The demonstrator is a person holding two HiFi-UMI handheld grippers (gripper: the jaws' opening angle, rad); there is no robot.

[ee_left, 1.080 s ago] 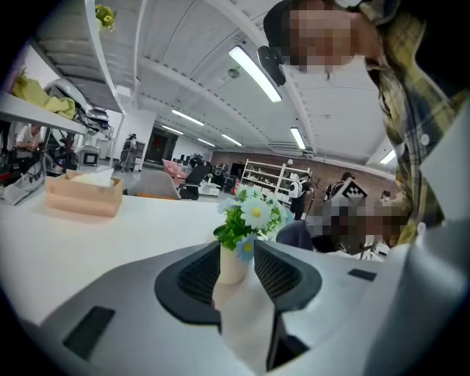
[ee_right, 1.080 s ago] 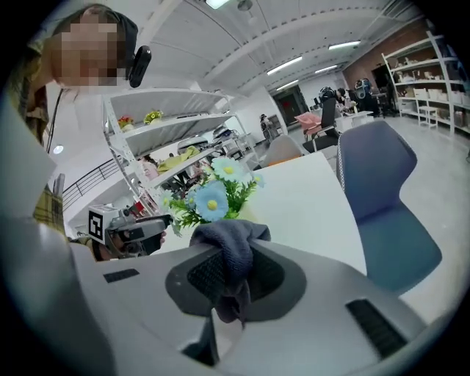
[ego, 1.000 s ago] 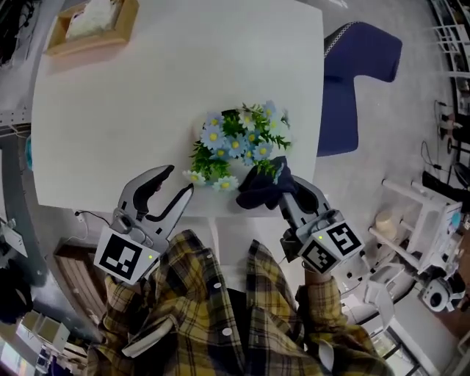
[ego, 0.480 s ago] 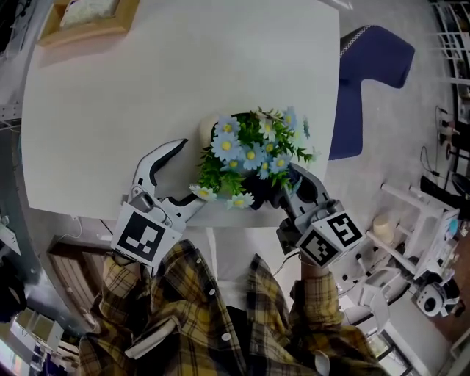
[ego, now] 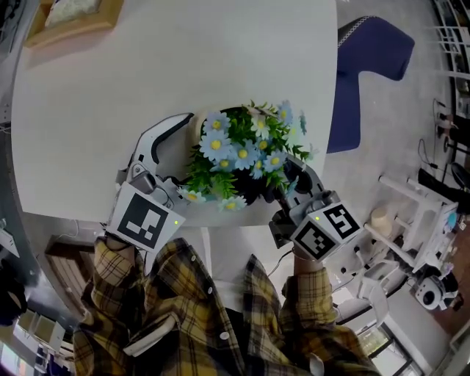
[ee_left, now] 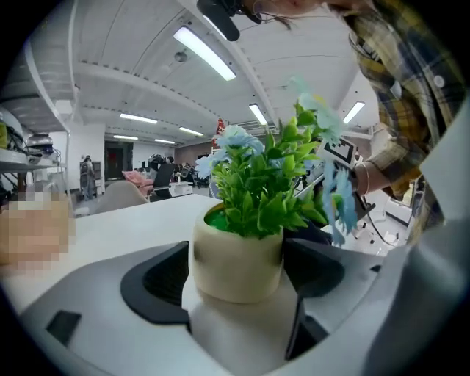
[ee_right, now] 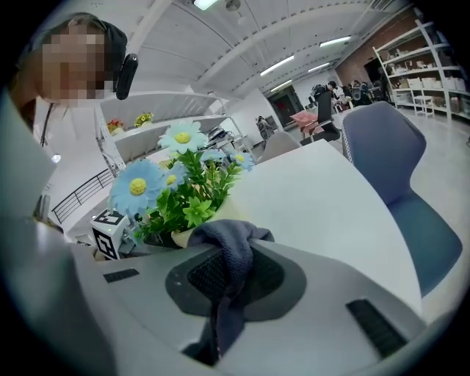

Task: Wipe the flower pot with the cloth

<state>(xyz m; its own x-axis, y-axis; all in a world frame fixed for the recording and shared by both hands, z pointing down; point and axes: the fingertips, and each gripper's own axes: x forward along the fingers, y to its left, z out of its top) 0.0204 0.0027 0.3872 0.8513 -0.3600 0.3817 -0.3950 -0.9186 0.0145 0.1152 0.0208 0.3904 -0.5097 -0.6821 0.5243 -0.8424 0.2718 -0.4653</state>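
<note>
A cream flower pot with green leaves and blue daisies stands near the front edge of the white table. My left gripper reaches in from the left. Its jaws are opening, and the pot stands between them; one jaw is hidden under the leaves. My right gripper is at the pot's right side, shut on a dark blue-grey cloth. The cloth hangs bunched against the pot's near right side, partly under the flowers. In the right gripper view the pot is just behind the cloth.
A wooden tray with something white in it sits at the table's far left corner. A blue chair stands off the table's right edge. My plaid-sleeved arms fill the bottom of the head view, at the table's front edge.
My left gripper has rolled, spread its jaws wider and moved in from the front left until the pot is between them. My right gripper has sunk closer against the pot with the cloth.
</note>
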